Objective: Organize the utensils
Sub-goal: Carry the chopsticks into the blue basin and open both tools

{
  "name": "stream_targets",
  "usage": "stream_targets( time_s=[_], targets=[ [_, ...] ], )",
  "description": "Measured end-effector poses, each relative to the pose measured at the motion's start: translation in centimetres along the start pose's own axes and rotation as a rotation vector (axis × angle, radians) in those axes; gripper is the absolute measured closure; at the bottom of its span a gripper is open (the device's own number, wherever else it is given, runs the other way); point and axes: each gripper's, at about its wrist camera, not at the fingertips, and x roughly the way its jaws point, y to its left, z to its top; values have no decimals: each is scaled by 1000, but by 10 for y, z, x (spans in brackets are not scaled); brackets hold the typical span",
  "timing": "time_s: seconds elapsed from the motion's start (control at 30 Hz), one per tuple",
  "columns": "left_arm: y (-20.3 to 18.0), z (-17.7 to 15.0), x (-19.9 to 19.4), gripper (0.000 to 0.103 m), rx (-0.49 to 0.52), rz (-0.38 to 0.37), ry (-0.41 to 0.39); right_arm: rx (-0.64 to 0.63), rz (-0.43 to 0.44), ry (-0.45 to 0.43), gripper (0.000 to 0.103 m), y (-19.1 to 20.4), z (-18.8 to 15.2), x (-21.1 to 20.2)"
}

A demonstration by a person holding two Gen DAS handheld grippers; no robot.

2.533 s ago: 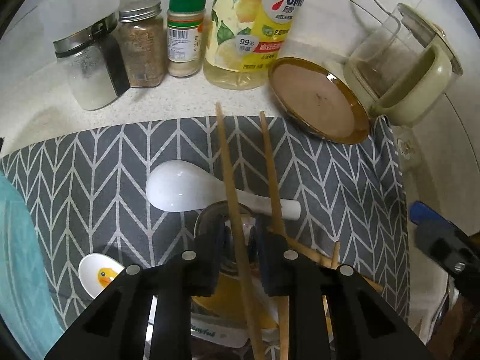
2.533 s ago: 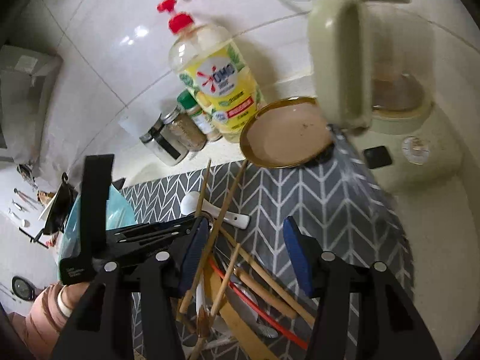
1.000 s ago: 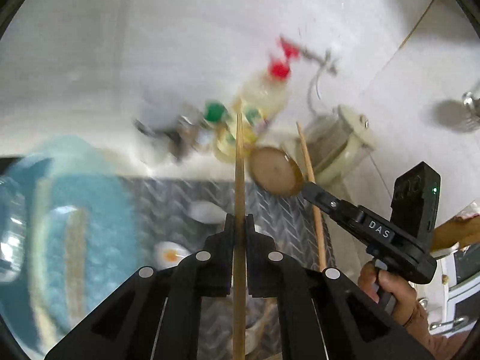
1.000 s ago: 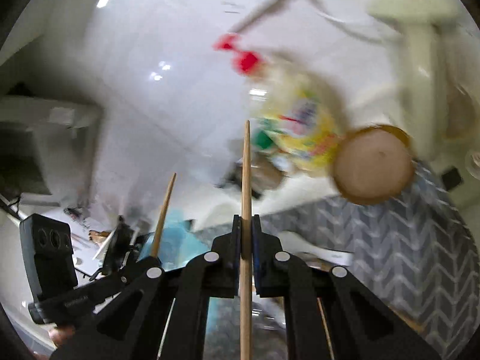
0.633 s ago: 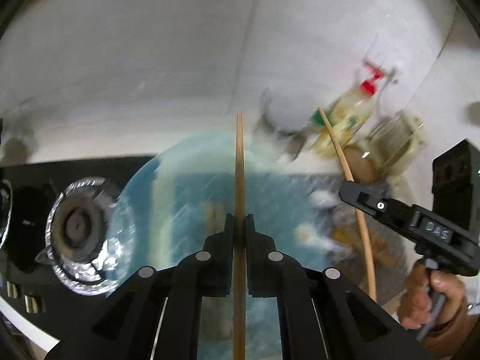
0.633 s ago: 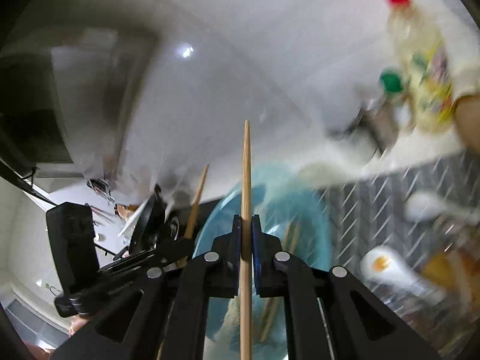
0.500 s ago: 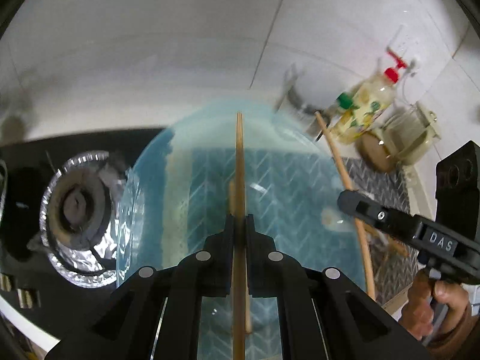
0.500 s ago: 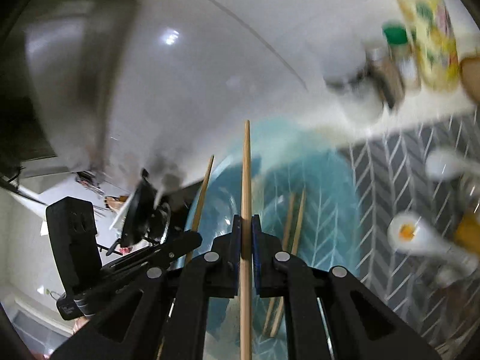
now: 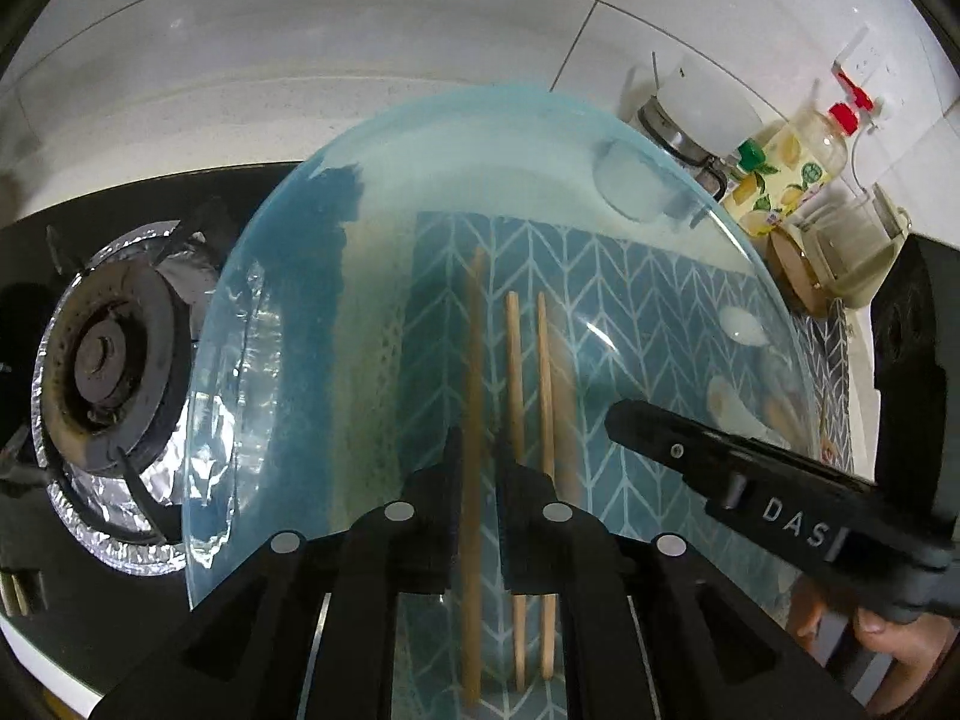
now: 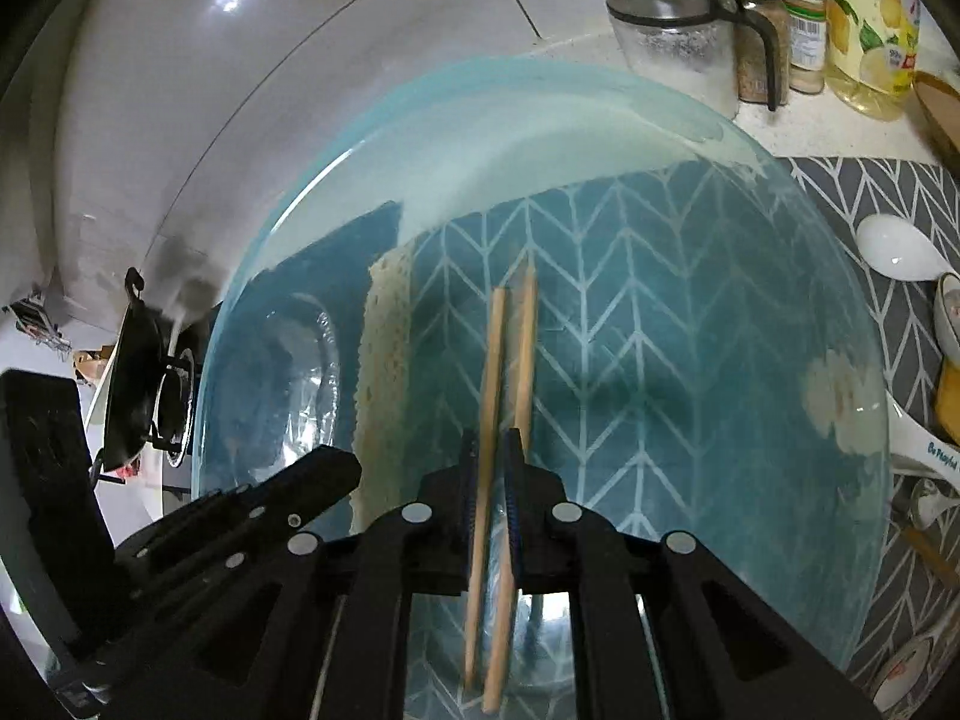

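Chopsticks now hang over a blue glass dish [image 9: 288, 360], carried there from the patterned mat [image 10: 870, 192]. The left gripper [image 9: 480, 462] has just been easing apart. The left chopstick [image 9: 473, 360] sits between its jaws, apparently no longer pinched, just beside two chopsticks [image 9: 513, 372] lying in the dish. The right gripper [image 10: 492, 462] clamps the right chopstick [image 10: 495, 360] over the dish. Sorting looks unfinished: a white spoon [image 10: 894, 252] lies on the mat.

Blue glass plate [image 9: 288, 312]; grey chevron mat [image 10: 900, 192]; tan chopsticks [image 9: 528, 372].

Left tongs [image 9: 478, 468] loosening around chopstick [image 9: 472, 360], over blue glass plate [image 9: 288, 324]
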Motion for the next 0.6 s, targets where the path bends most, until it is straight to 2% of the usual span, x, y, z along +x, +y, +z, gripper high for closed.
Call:
stream_targets(
  time_s=[0.17, 0.27, 0.3, 0.33, 0.37, 0.4, 0.5, 0.6],
  targets=[
    [-3, 0, -13, 84, -11, 10, -18, -27, -2, -32, 94, 1, 5, -16],
    [-26, 2, -51, 81, 20, -29, -100, -64, 29, -145, 94, -7, 11, -64],
    [-38, 3, -65, 77, 45, -39, -137, -94, 52, -209, 94, -12, 13, -91],
    [-54, 3, -81, 63, 77, -51, -181, -119, 68, -258, 93, -17, 13, -113],
    [-70, 2, -96, 54, 106, -56, -222, -147, 77, -315, 87, -25, 12, -138],
    [-83, 1, -105, 54, 129, -65, -245, -165, 80, -361, 78, -33, 11, -156],
    [-144, -9, -124, 54, 228, -128, -287, -213, 56, -506, 64, -72, 4, -212],
    [-201, -27, -108, 48, 311, -201, -266, -206, 6, -552, 63, -121, 1, -241]
  ],
)
